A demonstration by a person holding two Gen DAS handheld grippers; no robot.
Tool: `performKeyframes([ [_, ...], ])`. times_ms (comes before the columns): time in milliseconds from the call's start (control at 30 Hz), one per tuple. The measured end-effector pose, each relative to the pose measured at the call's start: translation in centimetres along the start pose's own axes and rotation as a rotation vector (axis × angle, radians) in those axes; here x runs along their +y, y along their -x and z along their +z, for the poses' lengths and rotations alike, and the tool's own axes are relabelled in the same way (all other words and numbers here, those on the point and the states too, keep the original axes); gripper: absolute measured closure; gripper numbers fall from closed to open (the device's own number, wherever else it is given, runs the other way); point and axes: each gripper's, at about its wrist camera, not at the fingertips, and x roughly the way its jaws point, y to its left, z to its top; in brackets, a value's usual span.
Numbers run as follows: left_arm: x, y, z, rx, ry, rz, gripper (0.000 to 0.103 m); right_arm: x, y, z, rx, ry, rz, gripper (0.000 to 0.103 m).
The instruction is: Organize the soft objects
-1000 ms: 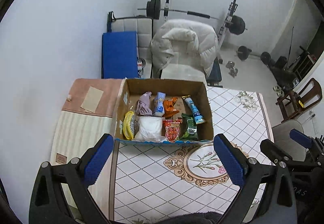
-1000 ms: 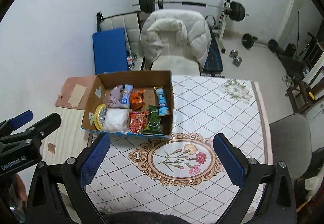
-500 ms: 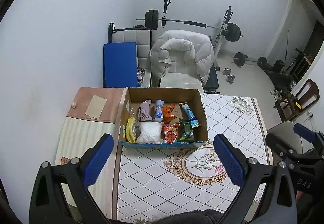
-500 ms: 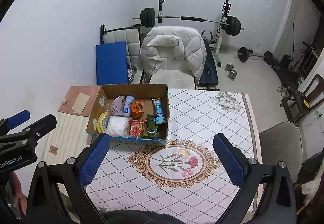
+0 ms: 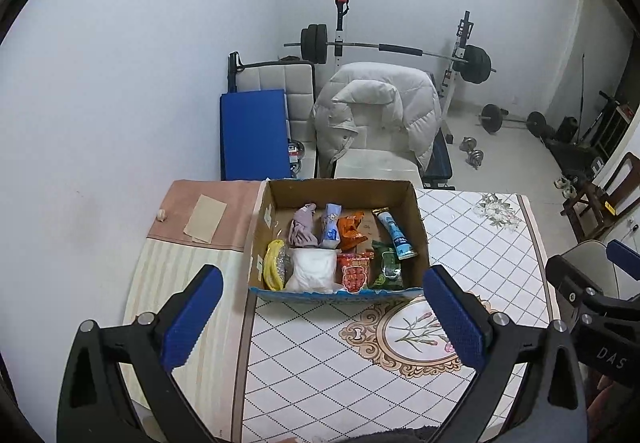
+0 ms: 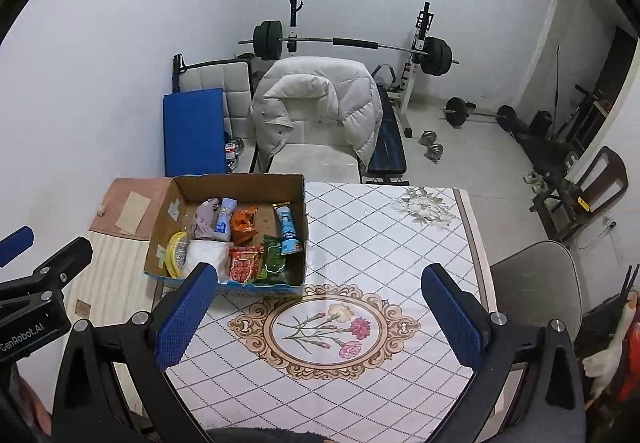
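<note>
A cardboard box (image 5: 416, 219) stands on the table's far left; it also shows in the right wrist view (image 6: 298, 183). Inside lie a white soft bag (image 5: 314, 270), a purple cloth (image 5: 303, 229), a yellow item (image 5: 272, 270), a red packet (image 5: 354, 273), a green packet (image 5: 386, 263), an orange packet (image 5: 350, 231) and two blue packets (image 5: 396, 231). My left gripper (image 5: 324, 319) is open and empty, high above the table in front of the box. My right gripper (image 6: 318, 321) is open and empty above the floral medallion (image 6: 326, 327).
The table (image 6: 400, 243) has a diamond-pattern cloth. A striped bench top (image 5: 176, 283) with a tan paper (image 5: 206, 213) lies left of it. A chair with a white jacket (image 5: 376, 111) stands behind, a grey chair (image 6: 536, 283) at the right, weights beyond.
Both grippers have pulled back and up from the table, so the box looks smaller and farther. Both stay open and empty.
</note>
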Motion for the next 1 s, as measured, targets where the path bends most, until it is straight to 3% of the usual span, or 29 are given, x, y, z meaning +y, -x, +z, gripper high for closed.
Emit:
performKeyframes([
  [1000,-0.4,-1.3,0.6,0.006,-0.027,-0.010,0.000,-0.2,-0.4,0.2,0.003,-0.010,-0.012,0.000],
])
